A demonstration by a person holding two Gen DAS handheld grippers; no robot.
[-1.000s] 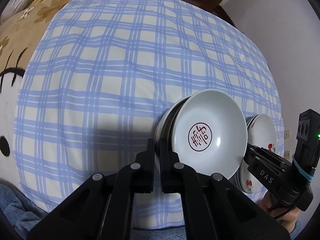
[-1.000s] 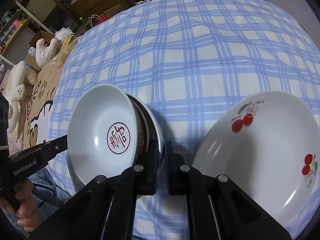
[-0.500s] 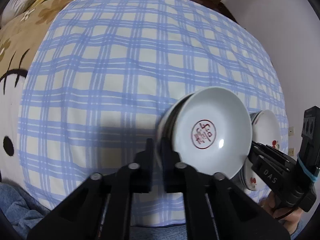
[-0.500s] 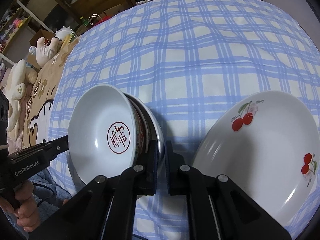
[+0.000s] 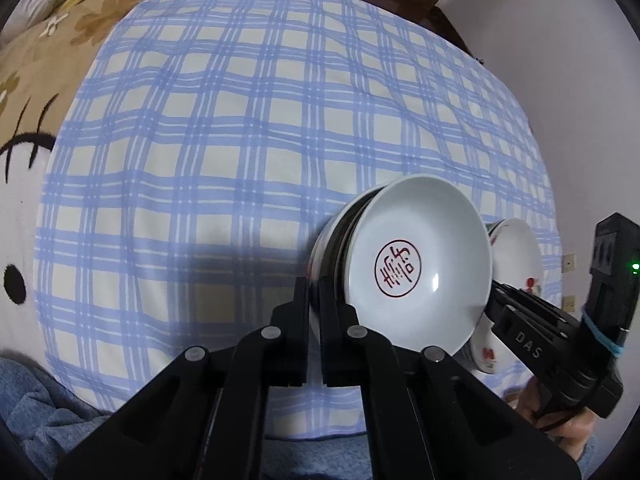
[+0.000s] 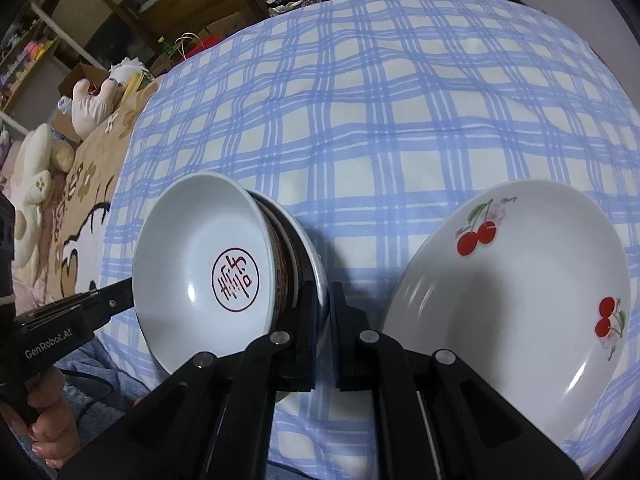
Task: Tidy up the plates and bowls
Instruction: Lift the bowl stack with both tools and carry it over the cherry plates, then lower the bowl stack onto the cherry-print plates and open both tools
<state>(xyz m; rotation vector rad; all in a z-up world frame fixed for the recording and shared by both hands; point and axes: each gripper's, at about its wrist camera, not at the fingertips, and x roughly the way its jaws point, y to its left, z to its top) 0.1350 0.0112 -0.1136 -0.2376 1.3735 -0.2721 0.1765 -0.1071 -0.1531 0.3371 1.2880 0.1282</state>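
Both claws are clamped on dish rims above a blue-and-cream checked cloth [image 5: 224, 128].

In the left wrist view, the left gripper [image 5: 314, 300] has its jaws pressed together on the edge of a stack of bowls [image 5: 416, 268] that stands tilted on edge just ahead and to the right of the fingers. The front bowl is white, with a red circular seal holding a Chinese character in its well; I cannot read the character with certainty. Darker-rimmed dishes sit nested behind it, closest to the jaws.

To the right of that stack, partly hidden, is the cherry plate [image 5: 516, 256]. The right gripper's body [image 5: 560, 344] reaches in from the lower right, with "DAS" printed on it and a green light lit on its upper block.

In the right wrist view, the right gripper [image 6: 325, 312] pinches the left rim of the cherry plate [image 6: 512, 304], a white plate tilted up to the right of the fingers, printed with red cherry pairs and small script too fine to read. The bowl stack [image 6: 204, 268] leans just left of these fingers. The left gripper's body [image 6: 60, 332] reads "GenRobot.AI", with a hand [image 6: 44, 424] gripping it below.
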